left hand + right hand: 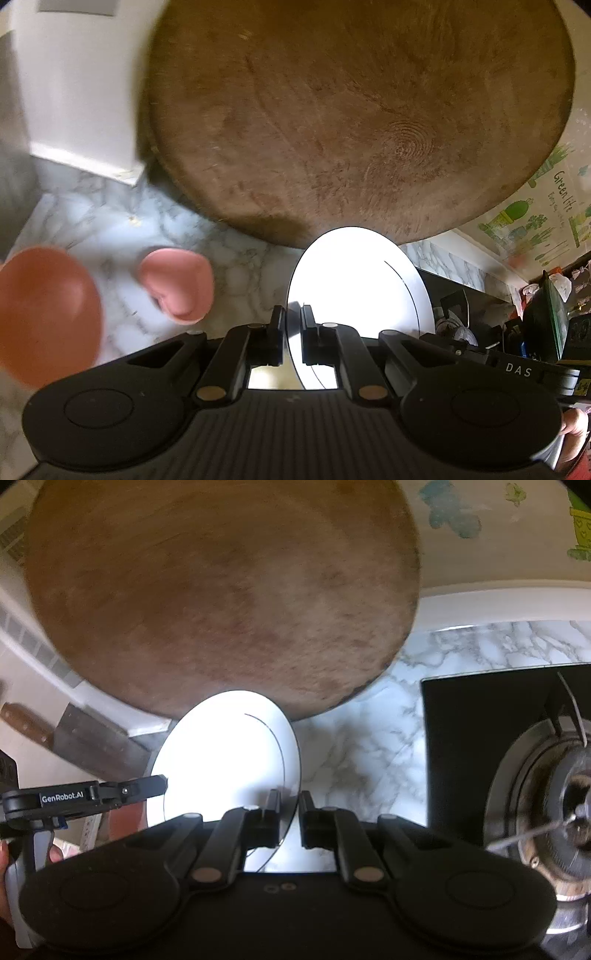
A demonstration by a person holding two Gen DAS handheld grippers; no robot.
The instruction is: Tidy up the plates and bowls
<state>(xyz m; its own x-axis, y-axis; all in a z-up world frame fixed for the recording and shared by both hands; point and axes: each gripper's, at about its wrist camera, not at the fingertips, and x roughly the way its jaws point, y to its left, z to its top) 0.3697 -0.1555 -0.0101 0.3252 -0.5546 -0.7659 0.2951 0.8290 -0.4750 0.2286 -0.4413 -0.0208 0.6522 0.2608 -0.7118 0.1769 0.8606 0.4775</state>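
Both claws grip the same white plate, one at each side of its rim.

Left claw (293, 332): clenched on the white plate (354, 280). In the left wrist view the plate's rim passes between the two fingers, and the plate extends up and to the right of them. A thin dark line runs along the plate near its right edge.

Right claw (287, 818): clenched on the white plate (225, 749). In the right wrist view the plate's rim sits between the fingers, and the plate extends up and to the left. The left claw (162, 781) enters this view from the left and meets the plate's opposite rim; part of a hand (7, 867) shows below it at the frame's left edge.

Plate position: held above the marble-patterned worktop (122, 229), in front of a large round wooden chopping board (354, 110) that fills the upper part of both views. Whether the plate touches the board cannot be told.

Other items, left wrist view: two pink bowls on the worktop, one large pink bowl (44, 314) at the left edge and a smaller pink bowl (177, 288) just right of it, apart from each other.

Other items, right wrist view: a cleaver (88, 734) with a wooden handle lies left of the plate. A black gas hob (480, 746) with a burner (561, 805) occupies the right side.
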